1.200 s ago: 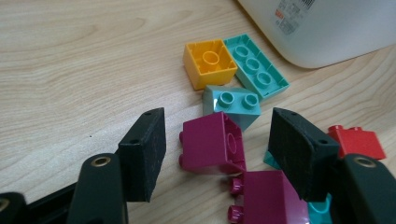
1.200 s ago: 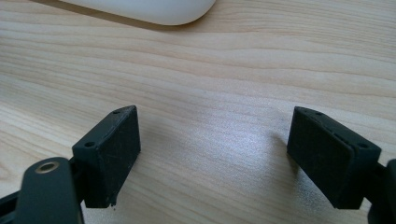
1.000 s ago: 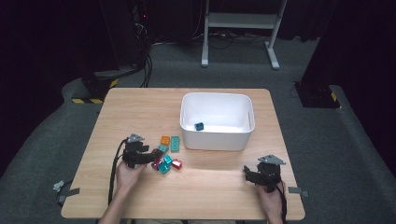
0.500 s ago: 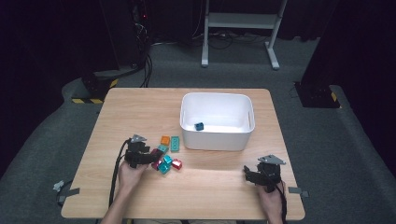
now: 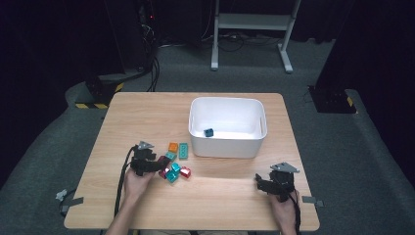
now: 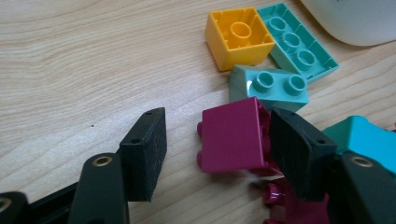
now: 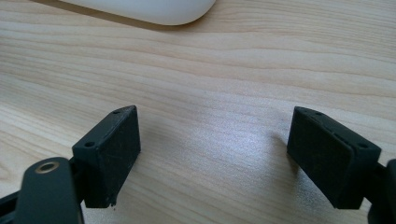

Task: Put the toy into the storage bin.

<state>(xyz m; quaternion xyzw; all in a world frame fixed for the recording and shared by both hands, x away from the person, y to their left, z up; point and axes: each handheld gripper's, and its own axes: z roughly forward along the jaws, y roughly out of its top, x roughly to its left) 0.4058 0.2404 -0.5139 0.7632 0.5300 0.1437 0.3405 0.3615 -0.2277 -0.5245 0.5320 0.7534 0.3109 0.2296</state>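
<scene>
Since a second ago our left gripper (image 6: 212, 154) has edged slightly into the brick cluster, jaws just closing a little; our right gripper (image 7: 212, 158) has not shifted.

We see the magenta brick (image 6: 232, 135) lying on the table (image 5: 147, 117) between the left jaws: one pad sits against its side, the other stands apart, so no clamp yet. Just beyond it lie a mint brick (image 6: 271, 86), a yellow brick (image 6: 239, 36) and a long green brick (image 6: 296, 39), near the white bin (image 5: 228, 128), which holds one teal brick (image 5: 209, 132). Our right jaws stand wide over bare wood, gripping nothing.
</scene>
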